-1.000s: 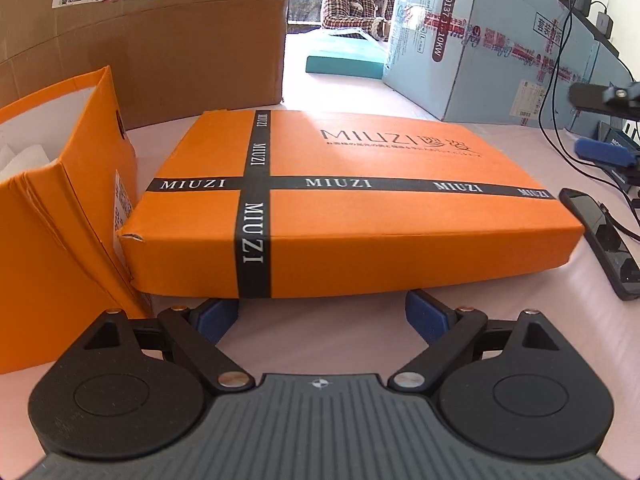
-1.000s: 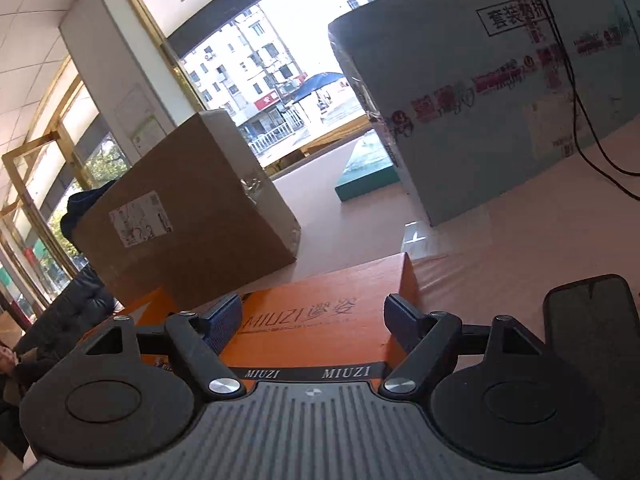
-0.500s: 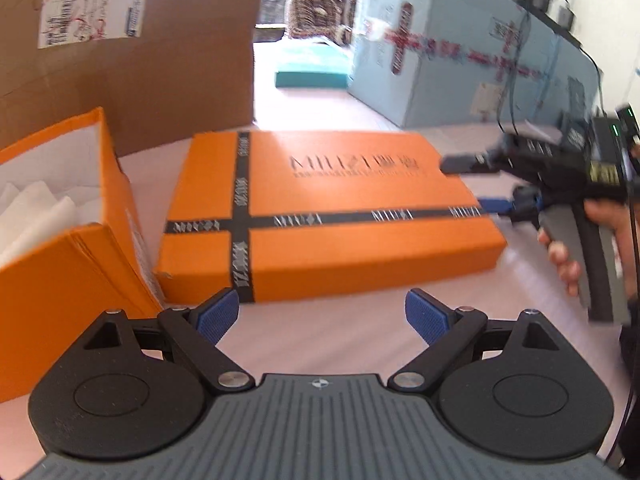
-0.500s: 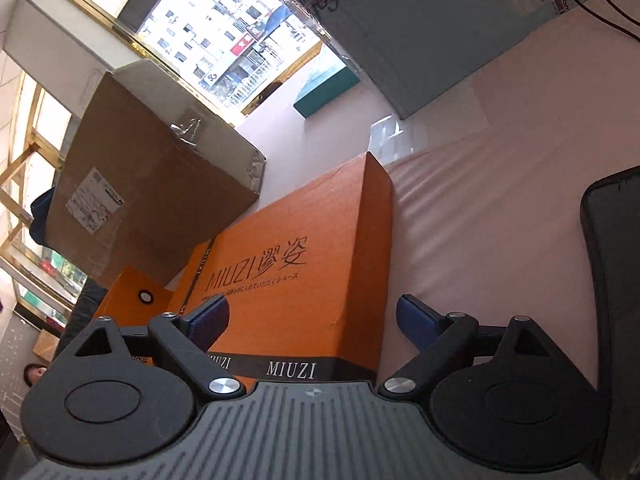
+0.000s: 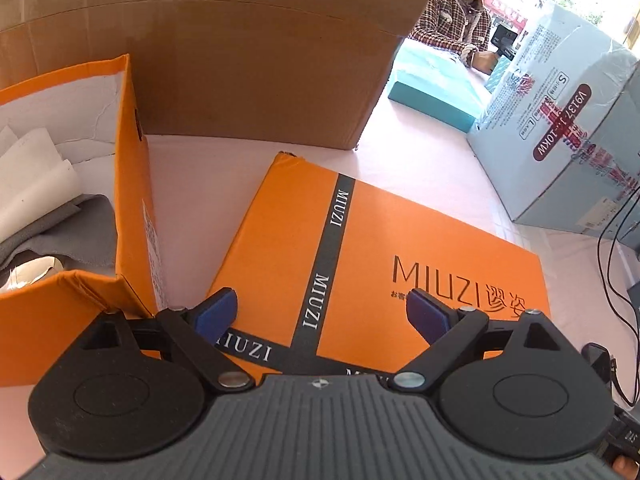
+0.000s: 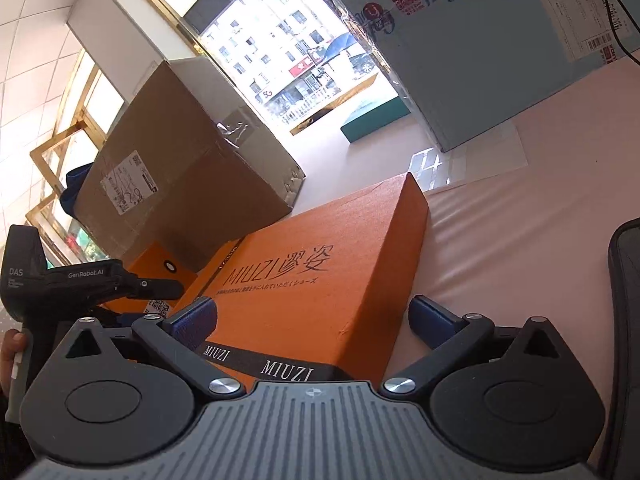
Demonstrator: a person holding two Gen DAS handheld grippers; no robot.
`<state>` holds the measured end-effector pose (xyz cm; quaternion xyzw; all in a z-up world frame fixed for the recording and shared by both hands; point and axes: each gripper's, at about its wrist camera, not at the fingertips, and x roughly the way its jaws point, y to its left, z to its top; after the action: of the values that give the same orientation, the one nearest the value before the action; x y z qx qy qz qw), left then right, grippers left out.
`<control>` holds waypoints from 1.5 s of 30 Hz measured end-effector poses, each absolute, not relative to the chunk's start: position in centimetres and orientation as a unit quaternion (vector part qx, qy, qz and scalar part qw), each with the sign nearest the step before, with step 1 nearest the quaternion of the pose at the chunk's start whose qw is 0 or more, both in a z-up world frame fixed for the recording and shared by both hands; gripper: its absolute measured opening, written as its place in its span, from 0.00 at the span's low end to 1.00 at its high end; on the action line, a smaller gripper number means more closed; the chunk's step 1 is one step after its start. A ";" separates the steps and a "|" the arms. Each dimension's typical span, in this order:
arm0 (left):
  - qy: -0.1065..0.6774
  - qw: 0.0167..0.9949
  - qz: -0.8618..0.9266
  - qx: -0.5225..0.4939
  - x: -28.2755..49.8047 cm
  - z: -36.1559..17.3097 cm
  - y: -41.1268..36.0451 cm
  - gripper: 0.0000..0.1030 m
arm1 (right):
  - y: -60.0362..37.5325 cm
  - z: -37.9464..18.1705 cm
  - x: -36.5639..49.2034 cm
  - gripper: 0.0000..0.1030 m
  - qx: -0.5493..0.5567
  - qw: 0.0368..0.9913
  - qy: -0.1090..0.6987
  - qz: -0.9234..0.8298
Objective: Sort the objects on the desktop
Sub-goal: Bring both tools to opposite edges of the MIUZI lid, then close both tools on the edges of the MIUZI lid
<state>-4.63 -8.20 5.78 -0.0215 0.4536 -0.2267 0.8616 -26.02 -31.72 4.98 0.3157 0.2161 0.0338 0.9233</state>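
A flat orange box lid (image 5: 380, 248) with black MIUZI bands lies on the pink tabletop (image 5: 420, 160). Beside it on the left stands an open orange box (image 5: 132, 200) holding white paper and grey cloth. My left gripper (image 5: 320, 312) hovers open over the lid's near corner, with nothing between its fingers. In the right wrist view, my right gripper (image 6: 314, 320) is open and straddles the near end of the lid (image 6: 320, 264), one finger over its top and one beside its side wall. The left gripper (image 6: 168, 292) shows at the left, held by a hand.
A large brown cardboard box (image 5: 240, 60) stands behind the orange boxes. A light blue carton (image 5: 560, 140) and a teal box (image 5: 432, 92) sit at the back right. A person (image 5: 460, 8) sits beyond them. Black cables (image 5: 616, 280) trail at the right. A flat black object (image 6: 624, 320) lies right of the lid.
My left gripper has risen and moved forward from in front of the lid to above its near corner. The right gripper has drawn closer to the lid's end. Both stay open.
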 end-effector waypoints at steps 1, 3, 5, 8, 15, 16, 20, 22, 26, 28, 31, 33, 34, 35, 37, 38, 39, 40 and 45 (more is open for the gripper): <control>0.454 0.862 -0.226 -0.018 -4.4 5.8 -8.3 0.88 | -31.7 5.0 -26.0 1.00 0.314 0.923 0.217 0.033; 0.451 0.863 -0.228 -0.009 -3.8 5.7 -8.4 0.88 | -31.9 5.1 -26.0 1.00 0.316 0.922 0.220 0.033; 0.442 0.867 -0.230 0.007 -3.7 5.6 -8.3 0.88 | -32.2 5.2 -26.0 1.00 0.325 0.919 0.222 0.033; 0.439 0.864 -0.244 0.035 -4.0 5.5 -8.0 0.88 | -32.5 5.2 -26.2 1.00 0.334 0.915 0.225 0.032; 0.464 0.857 -0.223 0.011 -4.1 3.7 -5.9 0.94 | -32.4 5.5 -26.7 1.00 0.345 0.908 0.237 0.021; 0.474 0.852 -0.223 -0.010 -3.8 3.3 -5.5 0.96 | -32.4 5.5 -26.7 1.00 0.345 0.908 0.237 0.020; 0.486 0.843 -0.222 -0.058 -3.2 2.4 -4.8 1.00 | -32.2 5.5 -26.7 1.00 0.338 0.911 0.236 0.018; 0.477 0.847 -0.228 -0.047 -3.5 2.4 -5.2 1.00 | -32.2 5.4 -26.6 1.00 0.338 0.911 0.235 0.018; 0.480 0.843 -0.238 -0.047 -3.6 2.4 -5.3 1.00 | -32.3 5.3 -26.5 1.00 0.341 0.909 0.237 0.029; 0.485 0.837 -0.249 -0.041 -3.8 2.4 -5.5 1.00 | -32.3 5.3 -26.3 1.00 0.344 0.906 0.242 0.047; 0.493 0.827 -0.267 -0.030 -4.3 2.5 -5.6 1.00 | -32.4 5.3 -26.2 1.00 0.345 0.905 0.244 0.049; 0.497 0.823 -0.274 -0.029 -4.6 2.5 -5.5 1.00 | -32.8 5.2 -26.2 1.00 0.359 0.899 0.243 0.052; 0.498 0.820 -0.279 -0.032 -4.7 2.5 -5.4 1.00 | -33.0 5.1 -26.2 1.00 0.368 0.896 0.242 0.054; 0.499 0.818 -0.284 -0.035 -4.8 2.4 -5.2 1.00 | -33.2 5.1 -26.3 1.00 0.375 0.893 0.241 0.056; 0.504 0.812 -0.293 -0.047 -4.9 2.4 -4.9 1.00 | -33.4 5.1 -26.4 1.00 0.383 0.891 0.239 0.058; 0.506 0.808 -0.297 -0.054 -4.9 2.4 -4.6 1.00 | -33.4 5.1 -26.4 1.00 0.383 0.890 0.239 0.058; 0.509 0.805 -0.300 -0.062 -4.9 2.4 -4.4 1.00 | -33.5 5.1 -26.4 1.00 0.383 0.890 0.239 0.058; 0.510 0.802 -0.304 -0.067 -4.9 2.4 -4.2 1.00 | -33.5 5.1 -26.5 1.00 0.384 0.890 0.238 0.058; 0.510 0.793 -0.321 -0.088 -5.1 2.3 -3.3 1.00 | -33.9 5.1 -26.8 1.00 0.404 0.885 0.225 0.060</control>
<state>-5.09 -3.34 2.26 -0.0881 0.5104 -0.3211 0.7928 -26.83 -33.93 5.08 0.4039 0.2255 0.0597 0.8846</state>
